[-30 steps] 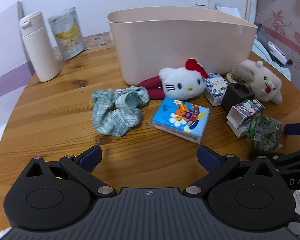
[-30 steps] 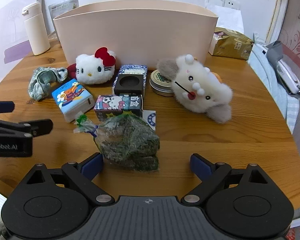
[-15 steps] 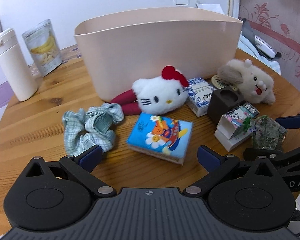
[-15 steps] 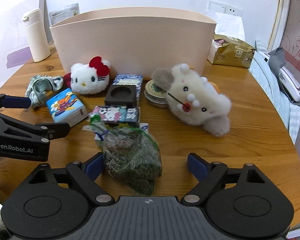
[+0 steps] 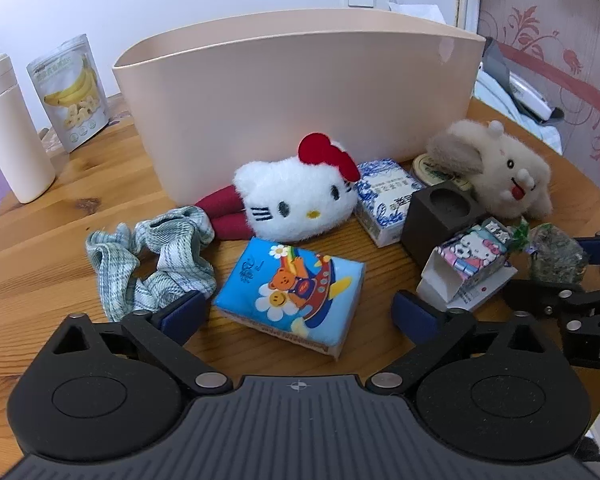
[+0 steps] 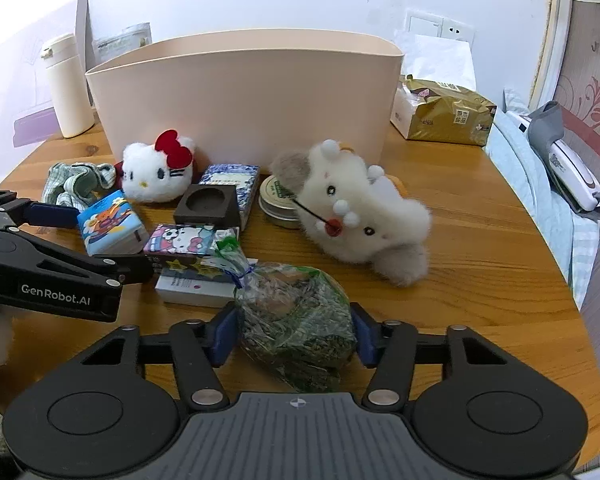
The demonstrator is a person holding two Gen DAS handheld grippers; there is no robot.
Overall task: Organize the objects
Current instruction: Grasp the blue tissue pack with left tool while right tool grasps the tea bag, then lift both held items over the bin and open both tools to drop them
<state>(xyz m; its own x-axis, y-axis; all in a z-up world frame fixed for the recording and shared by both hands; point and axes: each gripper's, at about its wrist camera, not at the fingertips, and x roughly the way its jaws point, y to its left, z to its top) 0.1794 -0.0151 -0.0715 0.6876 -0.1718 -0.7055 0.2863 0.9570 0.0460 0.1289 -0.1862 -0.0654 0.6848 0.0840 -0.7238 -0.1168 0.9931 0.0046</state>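
A blue cartoon tissue pack lies on the round wooden table, between the fingers of my left gripper. Its jaws are closing, and the pads stand just clear of the pack's sides. My right gripper is also closing, and its blue pads touch both sides of a clear bag of dried greens resting on the table. A tall beige bin stands behind the clutter. In the right wrist view, the left gripper straddles the tissue pack.
In front of the bin lie a white cat plush, a beige plush, a green checked cloth, a blue-white box, a dark block and a cartoon carton. A bottle and a banana pouch stand at the back left.
My left gripper moved forward until its fingers flank the tissue pack. The right gripper's jaws narrowed from wide apart onto the bag of greens.
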